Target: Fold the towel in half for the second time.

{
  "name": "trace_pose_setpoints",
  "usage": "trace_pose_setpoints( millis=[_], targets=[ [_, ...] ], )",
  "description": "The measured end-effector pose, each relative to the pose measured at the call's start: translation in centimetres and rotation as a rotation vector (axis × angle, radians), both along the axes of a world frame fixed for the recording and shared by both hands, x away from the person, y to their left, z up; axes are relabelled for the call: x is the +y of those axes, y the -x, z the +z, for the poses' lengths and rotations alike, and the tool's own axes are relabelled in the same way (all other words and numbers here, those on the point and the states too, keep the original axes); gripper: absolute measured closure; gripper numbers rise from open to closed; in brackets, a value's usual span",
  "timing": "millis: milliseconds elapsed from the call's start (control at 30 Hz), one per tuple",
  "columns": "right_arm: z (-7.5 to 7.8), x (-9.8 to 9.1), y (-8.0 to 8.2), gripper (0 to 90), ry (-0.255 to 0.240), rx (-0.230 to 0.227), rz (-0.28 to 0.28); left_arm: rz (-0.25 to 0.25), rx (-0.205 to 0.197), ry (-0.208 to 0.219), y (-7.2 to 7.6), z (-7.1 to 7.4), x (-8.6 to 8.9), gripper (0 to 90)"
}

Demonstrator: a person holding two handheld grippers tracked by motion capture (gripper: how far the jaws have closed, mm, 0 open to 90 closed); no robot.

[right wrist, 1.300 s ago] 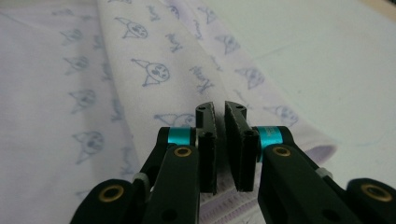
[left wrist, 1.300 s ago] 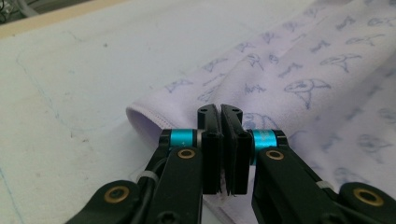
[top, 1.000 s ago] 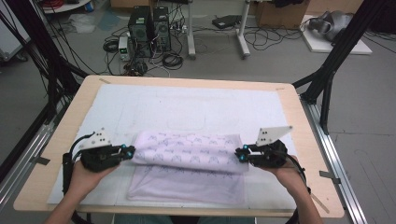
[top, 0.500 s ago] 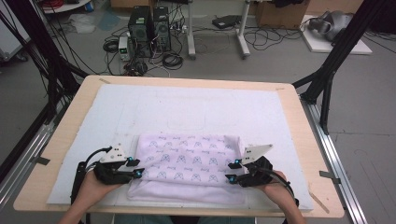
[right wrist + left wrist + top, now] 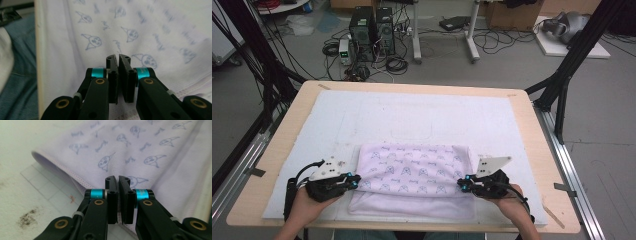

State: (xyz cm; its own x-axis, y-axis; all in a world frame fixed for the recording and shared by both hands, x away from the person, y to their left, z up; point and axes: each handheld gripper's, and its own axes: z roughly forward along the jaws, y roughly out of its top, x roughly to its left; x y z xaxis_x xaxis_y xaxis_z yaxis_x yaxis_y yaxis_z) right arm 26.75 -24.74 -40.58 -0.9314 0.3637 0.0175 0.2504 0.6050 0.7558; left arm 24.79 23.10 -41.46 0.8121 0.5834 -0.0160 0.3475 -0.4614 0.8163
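Cloth [image 5: 412, 180], pale lilac with small printed cartoon faces, lies folded on the white mat [image 5: 422, 115] that covers the wooden bench [image 5: 282, 135], near the edge where the person sits, between the two hands.

At the left, the left hand-held gripper [image 5: 354, 183] sits at the cloth's left side, its blue-tipped end touching the folded edge. In the left gripper view this hand-held gripper [image 5: 117, 178] has its jaws drawn together to a thin slit, having just closed. The stitched hem of the cloth [image 5: 140, 155] runs right beneath them; whether any fabric is caught in the slit cannot be told. The mat [image 5: 30, 195] beside it shows faint grid lines and a dark smudge.

In the middle, the cloth's upper layer lies smooth and a lower layer shows along the near side.

At the right, the right hand-held gripper [image 5: 463, 184] meets the cloth's right side. In the right gripper view its jaws [image 5: 117, 58] also stand nearly together, just closed, over the printed cloth [image 5: 140, 32]; a pinch of fabric cannot be made out. Blue trousers [image 5: 17, 75] show past the bench edge.
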Motion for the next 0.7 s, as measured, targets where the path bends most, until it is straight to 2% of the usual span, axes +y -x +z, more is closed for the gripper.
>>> trace_pose_setpoints(
  millis=[100,167,233,267,300,333,367,433,500,600,667,700],
  targets=[
    [1.9,-0.5,0.8,86.3,-0.017,-0.034,0.023,-0.013,-0.021,0.003,1.3,1.6,0.4,85.6],
    [2.9,-0.7,1.8,86.3,-0.018,-0.049,0.064,-0.038,-0.01,-0.007,2.4,1.9,0.5,85.6],
    [3.0,-1.0,2.6,83.7,-0.025,-0.003,0.12,-0.08,0.023,0.0,3.3,1.6,0.5,83.2],
    [2.7,-1.2,3.0,77.5,-0.025,0.025,0.144,-0.074,0.028,-0.006,3.6,1.3,0.4,73.0],
    [2.3,-1.3,3.2,72.5,-0.035,0.039,0.13,-0.066,0.037,-0.005,3.7,1.0,0.3,61.9],
    [1.9,-1.5,3.2,70.8,-0.045,0.045,0.122,-0.058,0.046,0.008,3.5,0.7,0.2,56.9],
    [1.5,-1.5,3.1,69.4,-0.055,0.037,0.107,-0.052,0.052,0.016,3.2,0.4,0.1,57.1],
    [0.7,-1.3,2.7,68.2,-0.055,0.053,0.077,-0.053,0.047,0.009,2.8,-0.1,-0.3,59.9],
    [-0.2,-0.8,2.5,68.1,-0.037,0.056,0.067,-0.066,0.042,-0.016,2.5,-0.7,-1.0,68.5],
    [-1.8,-0.5,2.2,68.6,0.002,0.08,0.066,-0.104,0.06,-0.067,2.7,-1.6,-1.5,79.0],
    [-2.3,-0.5,2.3,70.3,0.027,0.093,0.066,-0.108,0.069,-0.083,2.9,-2.0,-1.5,80.1],
    [-2.5,-0.5,2.4,71.4,0.035,0.1,0.07,-0.105,0.07,-0.076,3.0,-2.1,-1.3,80.1]
  ],
)
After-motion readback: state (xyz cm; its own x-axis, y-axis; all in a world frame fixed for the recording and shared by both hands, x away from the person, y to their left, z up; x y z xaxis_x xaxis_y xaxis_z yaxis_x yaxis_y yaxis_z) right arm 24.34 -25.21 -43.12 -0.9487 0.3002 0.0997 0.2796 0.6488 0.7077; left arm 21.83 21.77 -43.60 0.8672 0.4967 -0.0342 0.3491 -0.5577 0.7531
